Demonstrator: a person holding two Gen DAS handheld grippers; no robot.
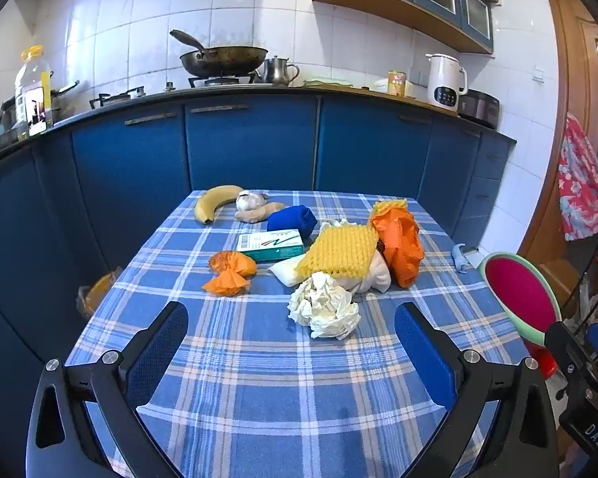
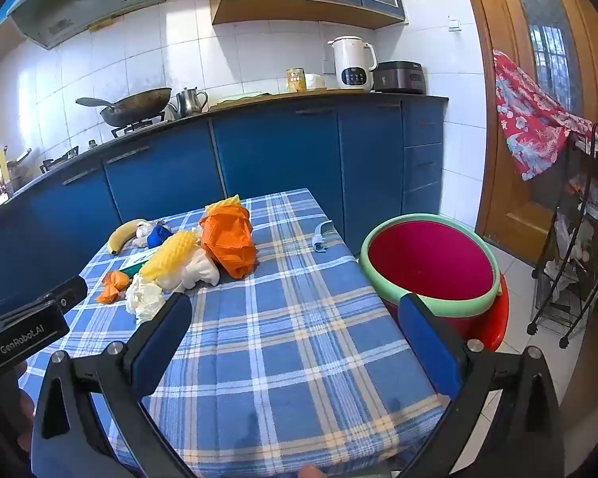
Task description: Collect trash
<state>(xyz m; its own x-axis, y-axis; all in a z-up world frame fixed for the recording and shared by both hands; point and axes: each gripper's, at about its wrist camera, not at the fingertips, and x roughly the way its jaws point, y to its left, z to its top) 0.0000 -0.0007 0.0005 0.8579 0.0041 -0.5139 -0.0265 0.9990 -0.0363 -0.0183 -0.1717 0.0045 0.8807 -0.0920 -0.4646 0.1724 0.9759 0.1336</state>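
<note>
Trash such as the crumpled tissue point(image 1: 323, 306) remains uncollected on the checked table point(image 1: 283, 398) beside the red basin point(image 2: 432, 263), both grippers point(image 1: 291, 354) point(image 2: 295, 342) spread wide and empty.

Both wrist views look down across the same checked table point(image 1: 283, 378) from its near edge

Home kitchen, stove point(image 1: 223, 79) (wok point(image 1: 223, 59) on it), cabinets point(image 1: 251, 143)

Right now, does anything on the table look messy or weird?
Yes. A jumbled heap sits mid-table: a crumpled white tissue, yellow foam netting, a scrunched orange bag and a twisted orange wrapper. It looks odd beside food, a banana and garlic.
</note>
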